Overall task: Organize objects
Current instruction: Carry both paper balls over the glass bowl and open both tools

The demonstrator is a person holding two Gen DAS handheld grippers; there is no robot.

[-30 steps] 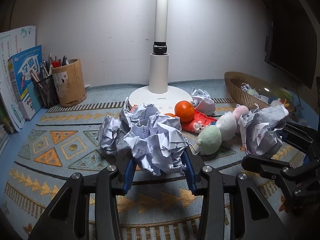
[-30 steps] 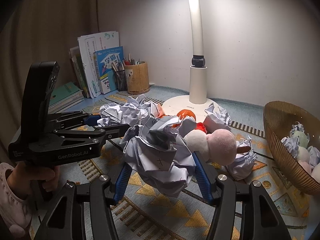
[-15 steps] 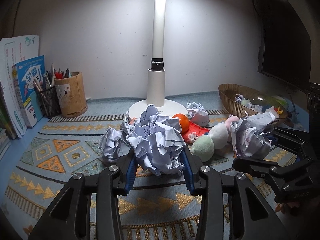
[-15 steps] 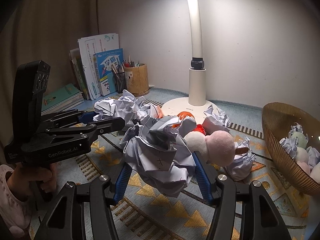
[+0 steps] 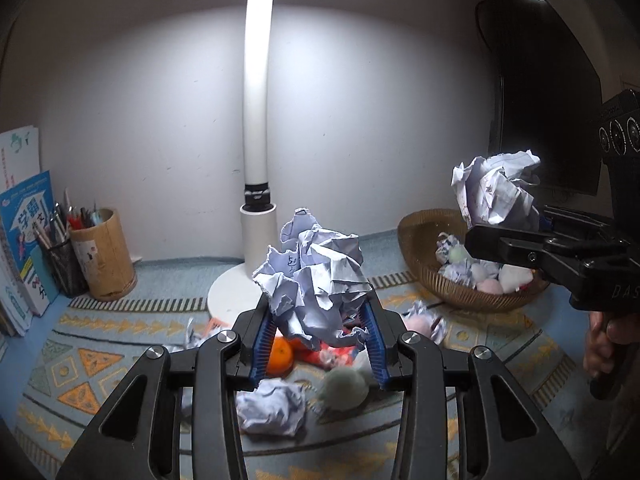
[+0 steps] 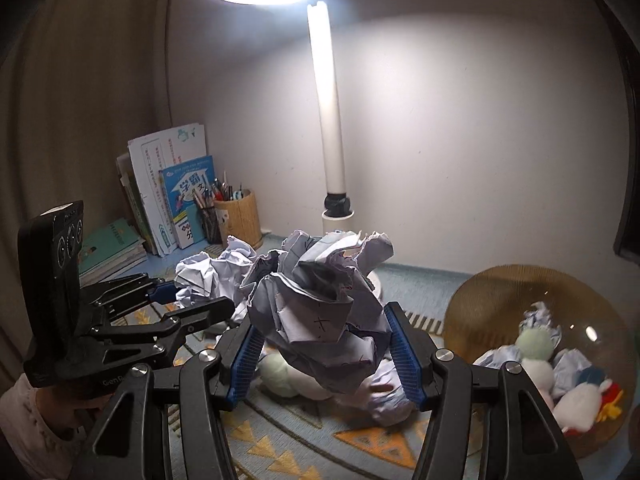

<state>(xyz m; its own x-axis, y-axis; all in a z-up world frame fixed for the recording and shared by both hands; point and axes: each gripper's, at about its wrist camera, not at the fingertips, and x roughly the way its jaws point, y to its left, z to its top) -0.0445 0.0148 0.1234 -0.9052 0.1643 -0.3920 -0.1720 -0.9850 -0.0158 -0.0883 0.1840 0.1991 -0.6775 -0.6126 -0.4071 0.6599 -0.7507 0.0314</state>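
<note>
My left gripper (image 5: 318,340) is shut on a crumpled paper ball (image 5: 316,280), held up above the patterned mat. My right gripper (image 6: 326,354) is shut on a second crumpled paper ball (image 6: 320,312), also lifted off the mat. In the left wrist view that second ball (image 5: 496,196) hangs at the right, above the wicker basket (image 5: 420,240). The basket (image 6: 480,300) holds paper balls and plush toys. On the mat below lie an orange (image 5: 279,356), a green plush ball (image 5: 346,386), a pink plush (image 5: 418,326) and another paper ball (image 5: 272,406).
A white desk lamp (image 5: 256,140) stands at the back centre on a round base. A wooden pen cup (image 5: 104,256), a mesh pen holder and leaning books (image 5: 24,248) fill the back left corner. A dark monitor (image 5: 548,100) hangs at the right. A hand (image 5: 608,344) grips the right tool.
Both grippers have risen from the mat with their paper balls, and the pile of toys now lies lower in both views. The right gripper's ball now sits over the basket side.
</note>
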